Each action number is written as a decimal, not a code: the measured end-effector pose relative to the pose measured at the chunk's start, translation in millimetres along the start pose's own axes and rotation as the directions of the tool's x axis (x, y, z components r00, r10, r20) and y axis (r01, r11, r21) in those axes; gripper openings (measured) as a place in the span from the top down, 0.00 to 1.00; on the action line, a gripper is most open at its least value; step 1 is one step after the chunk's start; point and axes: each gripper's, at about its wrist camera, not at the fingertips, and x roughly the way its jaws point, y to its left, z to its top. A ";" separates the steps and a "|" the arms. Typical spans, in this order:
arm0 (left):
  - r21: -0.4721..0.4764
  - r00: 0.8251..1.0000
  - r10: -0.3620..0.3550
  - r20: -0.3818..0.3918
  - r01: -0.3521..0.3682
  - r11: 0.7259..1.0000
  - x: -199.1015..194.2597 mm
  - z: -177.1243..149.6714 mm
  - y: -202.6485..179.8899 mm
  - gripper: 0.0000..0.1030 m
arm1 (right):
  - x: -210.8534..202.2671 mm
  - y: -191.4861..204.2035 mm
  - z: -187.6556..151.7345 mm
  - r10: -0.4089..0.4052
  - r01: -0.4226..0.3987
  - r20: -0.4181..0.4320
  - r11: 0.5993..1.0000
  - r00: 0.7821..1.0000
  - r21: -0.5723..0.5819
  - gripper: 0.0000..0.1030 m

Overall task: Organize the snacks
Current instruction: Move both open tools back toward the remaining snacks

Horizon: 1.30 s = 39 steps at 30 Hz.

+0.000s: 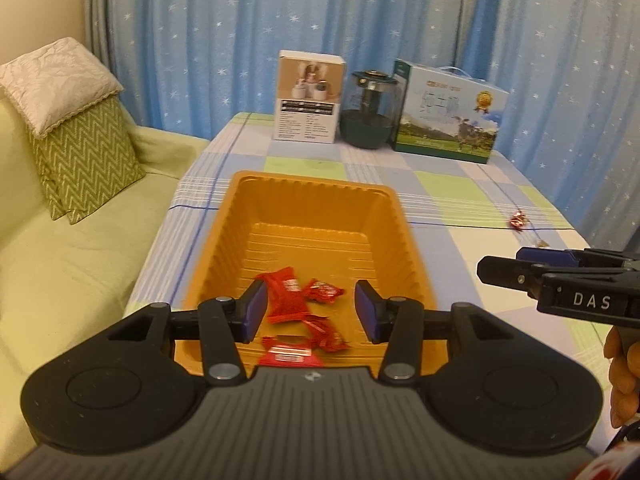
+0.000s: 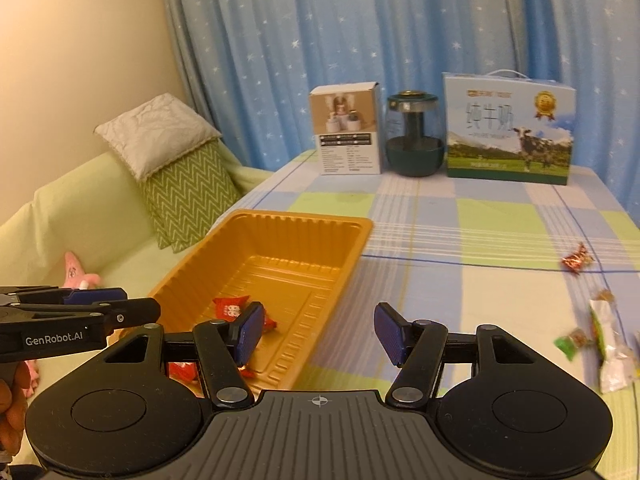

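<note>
Small foil-wrapped sweets and snack sachets, the objects to be sorted, appear in two groups: several red crinkled-wrapper sweets [image 1: 294,312] lie loose on the floor of the orange ribbed plastic tray [image 1: 240,216] at its near end, while others remain on the checked blue, green and white cloth of the worktop [image 2: 460,280] to the tray's right. These include one red-and-gold twisted sweet [image 2: 576,259] lying well apart from the tray, and, near the right edge of the right wrist view, a cluster of green and clear sachets [image 2: 600,332]. Such pieces are judged very light, soft and crushable, with slick, rustling film; the firm body of a sweet offers a surer hold than its twisted ends, which would probably slip or tear. The tray is shallow-walled, thin and open-topped, most of its floor bare; it probably slides easily if nudged. The left gripper [image 1: 310,312] hangs over the tray's near end, its blue-padded fingers [image 1: 254,310] parted moderately with nothing between them. The right gripper [image 2: 320,334] sits just beside the tray's right wall, its fingers about half open and likewise empty. At the far edge of the worktop stand a white printed carton [image 2: 346,130], a dark green glass jar [image 2: 414,140] and a blue milk gift box [image 2: 508,128]; a pale green sofa with cushions [image 1: 80,140] lies to the left.
</note>
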 end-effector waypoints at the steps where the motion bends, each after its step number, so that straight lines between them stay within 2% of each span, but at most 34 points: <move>1: 0.004 1.000 -0.005 0.001 0.005 1.000 -1.4 -0.2 -4.6 0.56 | -5.0 -3.5 -0.6 -0.007 0.007 0.005 1.000 1.000 0.004 0.41; 7: 0.018 0.999 -0.043 0.003 0.043 0.999 -9.8 -1.2 -35.1 0.52 | -40.5 -27.9 -7.2 -0.056 0.054 0.031 0.998 0.998 0.035 0.41; 13: 0.024 0.995 -0.101 0.006 0.100 0.995 -14.3 -4.2 -73.1 0.47 | -74.7 -62.7 -31.3 -0.135 0.133 0.016 0.986 0.991 0.104 0.41; 16: 0.025 0.990 -0.138 0.003 0.137 0.990 -13.7 -8.0 -96.1 0.44 | -91.0 -84.5 -44.0 -0.182 0.180 0.005 0.974 0.983 0.139 0.41; 26: 0.065 0.973 -0.231 -0.028 0.232 0.971 2.2 -15.8 -174.6 0.43 | -142.8 -154.4 -65.4 -0.317 0.308 0.001 0.920 0.948 0.243 0.41; 32: 0.088 0.966 -0.256 -0.044 0.259 0.962 16.9 -14.5 -207.6 0.43 | -158.0 -185.2 -70.4 -0.374 0.359 0.002 0.892 0.928 0.273 0.41; 39: 0.118 0.961 -0.269 -0.068 0.275 0.954 42.7 -13.6 -235.0 0.43 | -148.9 -214.5 -71.5 -0.397 0.385 -0.014 0.882 0.918 0.272 0.41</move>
